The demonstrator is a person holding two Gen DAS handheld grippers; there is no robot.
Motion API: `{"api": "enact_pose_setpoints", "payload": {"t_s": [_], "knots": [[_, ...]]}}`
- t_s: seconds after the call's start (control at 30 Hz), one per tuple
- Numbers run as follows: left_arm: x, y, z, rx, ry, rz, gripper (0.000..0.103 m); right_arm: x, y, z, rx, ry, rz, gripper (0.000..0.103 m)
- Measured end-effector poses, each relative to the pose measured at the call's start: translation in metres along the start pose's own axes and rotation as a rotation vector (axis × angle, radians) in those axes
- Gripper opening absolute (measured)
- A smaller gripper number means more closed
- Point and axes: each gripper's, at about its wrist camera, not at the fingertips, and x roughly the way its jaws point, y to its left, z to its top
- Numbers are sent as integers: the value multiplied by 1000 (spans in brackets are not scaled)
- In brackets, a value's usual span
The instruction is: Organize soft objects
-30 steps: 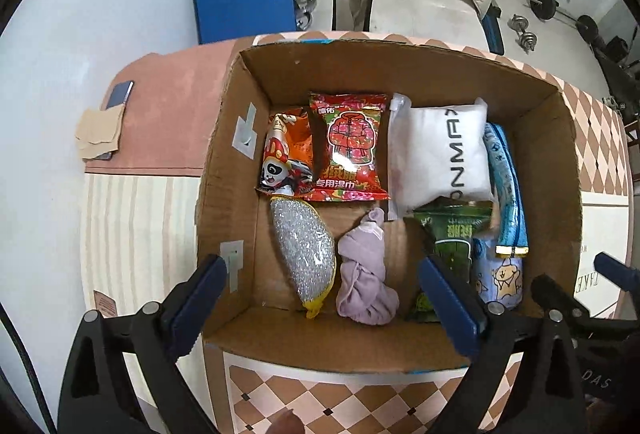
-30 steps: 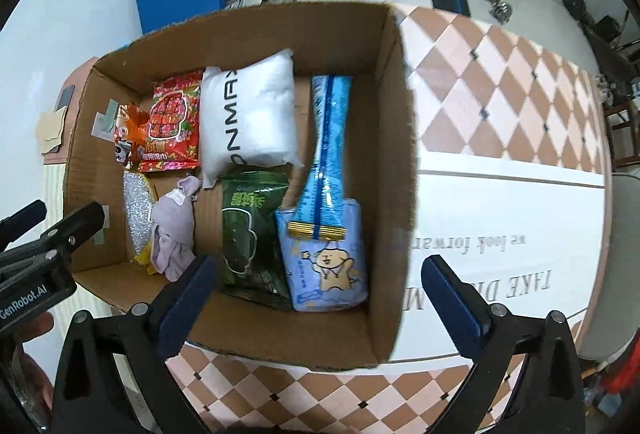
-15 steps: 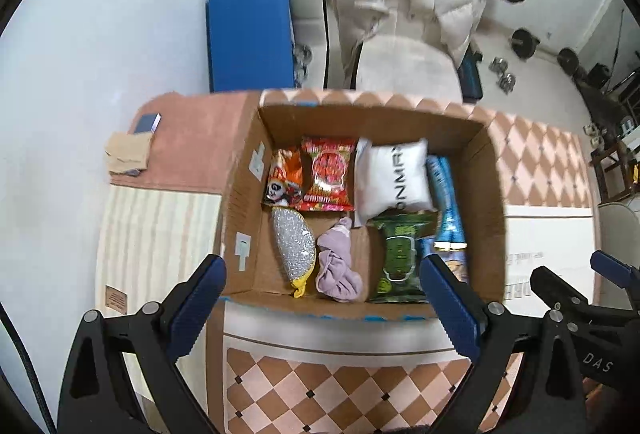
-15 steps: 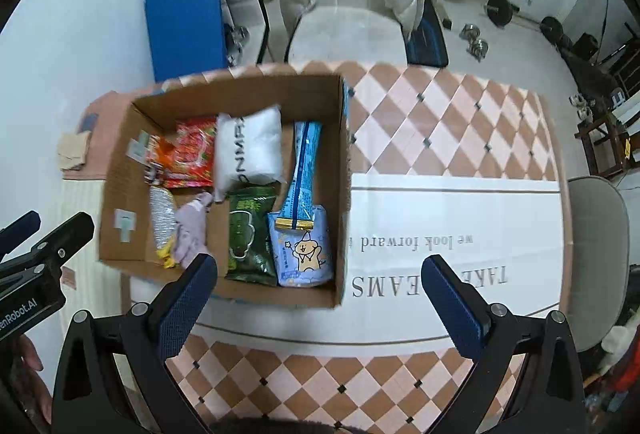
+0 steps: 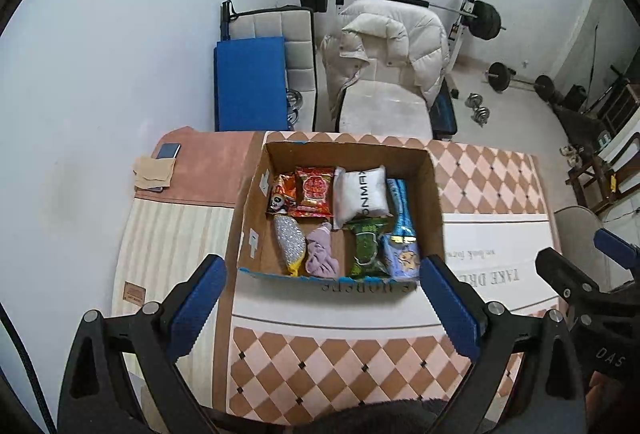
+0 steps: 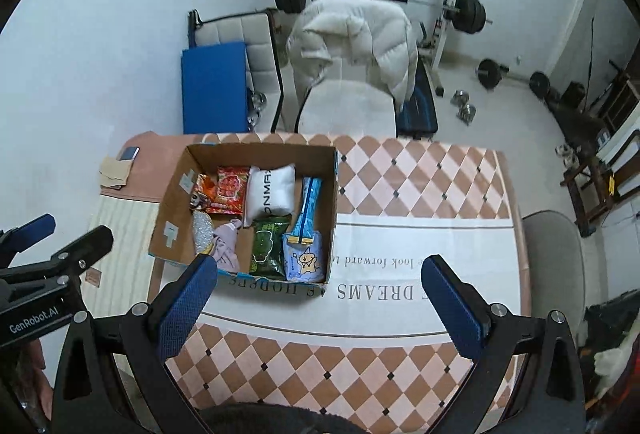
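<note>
An open cardboard box (image 5: 434, 189) stands on the table and also shows in the right wrist view (image 6: 170, 193). It holds a white pillow pack (image 5: 362, 193), red snack bags (image 5: 314, 189), a silver scrubber (image 5: 289, 242), a lilac cloth (image 5: 320, 254), a green pack (image 5: 366, 248) and blue packs (image 5: 402, 234). My left gripper (image 5: 324, 302) is open and empty, high above the table's near side. My right gripper (image 6: 320, 302) is open and empty, raised to the right of the box.
The table carries a checkered cloth (image 6: 400, 185) with printed words. A phone and a tan cloth (image 5: 154, 169) lie at the table's far left. A chair with a white puffer jacket (image 5: 384, 45), a blue mat (image 5: 250, 81) and a barbell rack (image 5: 472, 17) stand behind.
Both grippers have risen and pulled back from the box, which now looks much smaller. Both stay open and empty. The things in the box have not moved.
</note>
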Motion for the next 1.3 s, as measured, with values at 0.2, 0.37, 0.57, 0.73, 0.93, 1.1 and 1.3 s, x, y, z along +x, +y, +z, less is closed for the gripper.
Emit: {"api": "enact_pose_setpoints", "payload": {"t_s": [0.2,0.37,0.57,0.73,0.93,1.1,1.3], "knots": [[-27,-2,-6,0,-53,8,99,-38,6,-8,-27,-61,-1,103],[-34,1,-8,-11,-61,1,99,-54,5,-9,-28,-90,-10,103],[-40,5,-11,-16,-78,18,103,-54,0,-8,-9,-91,-24,103],[-37,8,-11,-27,-79,25,103,-44,-3,-9,-2,-73,-49,103],[-29,3,-10,-17,-55,14,103,-39,-4,-10,-6,-64,-62,103],[-30,4,-10,-19,-56,6,103,-39,-5,-10,-4,-72,-68,103],[-32,3,-9,-17,-63,8,103,-40,-6,-10,-7,-74,-68,103]]}}
